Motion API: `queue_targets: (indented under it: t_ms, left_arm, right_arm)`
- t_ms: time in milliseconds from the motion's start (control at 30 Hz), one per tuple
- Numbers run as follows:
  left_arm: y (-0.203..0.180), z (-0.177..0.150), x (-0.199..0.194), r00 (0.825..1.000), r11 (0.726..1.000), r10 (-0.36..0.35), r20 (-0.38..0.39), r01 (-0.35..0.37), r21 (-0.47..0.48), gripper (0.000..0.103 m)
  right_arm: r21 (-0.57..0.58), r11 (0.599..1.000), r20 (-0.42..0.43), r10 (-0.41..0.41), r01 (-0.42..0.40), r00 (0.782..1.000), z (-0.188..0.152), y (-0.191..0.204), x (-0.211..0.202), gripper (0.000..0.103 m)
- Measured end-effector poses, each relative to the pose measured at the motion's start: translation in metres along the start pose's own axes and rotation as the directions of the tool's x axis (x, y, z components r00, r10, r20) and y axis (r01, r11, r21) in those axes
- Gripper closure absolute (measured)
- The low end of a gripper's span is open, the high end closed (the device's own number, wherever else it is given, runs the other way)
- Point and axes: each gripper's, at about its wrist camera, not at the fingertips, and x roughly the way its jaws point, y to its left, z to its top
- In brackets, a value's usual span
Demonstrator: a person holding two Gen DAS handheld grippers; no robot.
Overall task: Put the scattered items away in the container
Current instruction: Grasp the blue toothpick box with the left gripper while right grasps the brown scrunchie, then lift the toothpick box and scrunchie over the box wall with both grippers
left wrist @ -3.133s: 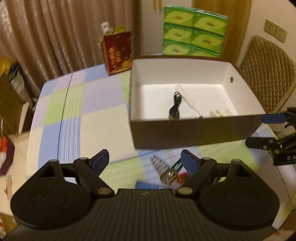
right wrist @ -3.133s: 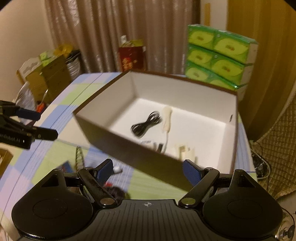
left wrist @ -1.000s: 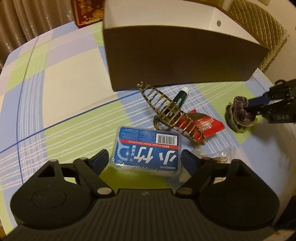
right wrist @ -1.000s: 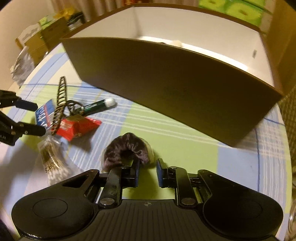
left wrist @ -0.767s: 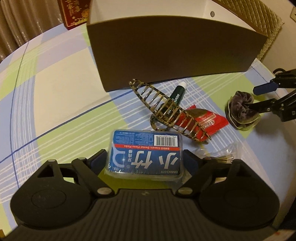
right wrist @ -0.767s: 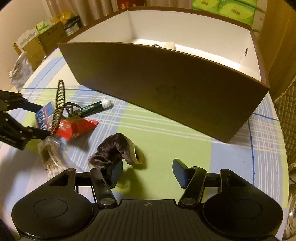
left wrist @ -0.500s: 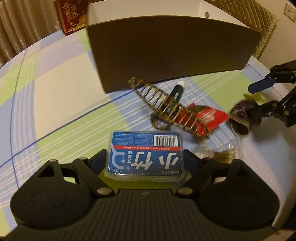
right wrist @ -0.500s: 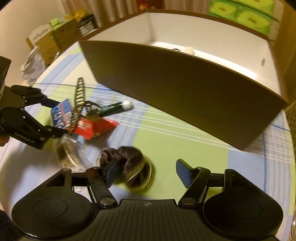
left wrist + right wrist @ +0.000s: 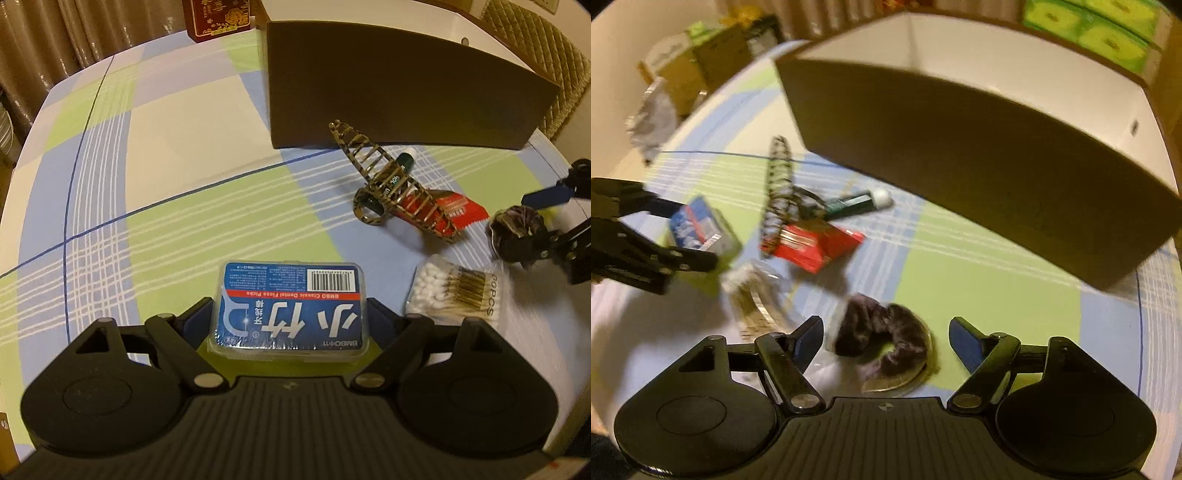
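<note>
floss box (image 9: 290, 306) gripped, scrunchie (image 9: 882, 334) – loose

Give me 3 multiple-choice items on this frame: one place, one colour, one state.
1. Where does the hair clip lie?
A. inside the box
B. on the tablecloth in front of the box, over the red packet
C. between the right tool's fingers

2. What colour is the floss pick box?
A. blue with a red stripe
B. green
C. yellow

3. What is the state of the right tool?
A. shut on the scrunchie
B. open, with the scrunchie between its fingers
C. shut on the cotton swabs

Answers:
1 B: the clip sits outside the box's brown wall, crossing the red packet.
2 A: its label is blue with a red band.
3 B: the fingers stand wide apart on either side of the scrunchie.
</note>
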Motion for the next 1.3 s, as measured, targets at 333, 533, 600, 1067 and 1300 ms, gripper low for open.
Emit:
queue_targets:
  t_ms: [333, 533, 600, 1067, 1300]
  left_arm:
    - [-0.007, 0.008, 0.006, 1.0, 1.0, 0.006, 0.005, -0.006, -0.003, 0.02]
    - [-0.011, 0.01, 0.009, 1.0, 0.999, 0.019, 0.009, -0.02, 0.028, 0.02]
    - [-0.014, 0.009, 0.008, 1.0, 0.999, 0.02, 0.009, -0.021, 0.036, 0.02]
    - [-0.023, 0.02, -0.023, 0.998, 0.995, 0.069, 0.005, -0.069, 0.067, 0.02]
    - [-0.025, 0.04, -0.055, 0.995, 0.995, 0.068, 0.074, -0.073, 0.073, 0.02]
  right_arm:
    - [-0.086, 0.995, 0.02, -0.042, 0.044, 0.999, -0.011, 0.001, 0.007, 0.064]
    - [-0.082, 0.996, 0.019, -0.036, 0.037, 0.999, -0.013, 0.0, 0.005, 0.073]
    - [-0.068, 0.997, 0.019, -0.03, 0.031, 0.999, -0.013, -0.003, 0.005, 0.075]
    - [0.038, 0.999, 0.027, -0.028, 0.027, 0.999, -0.016, -0.034, -0.021, 0.081]
    - [0.057, 0.998, 0.052, -0.01, 0.007, 0.999, -0.011, -0.042, -0.044, 0.081]
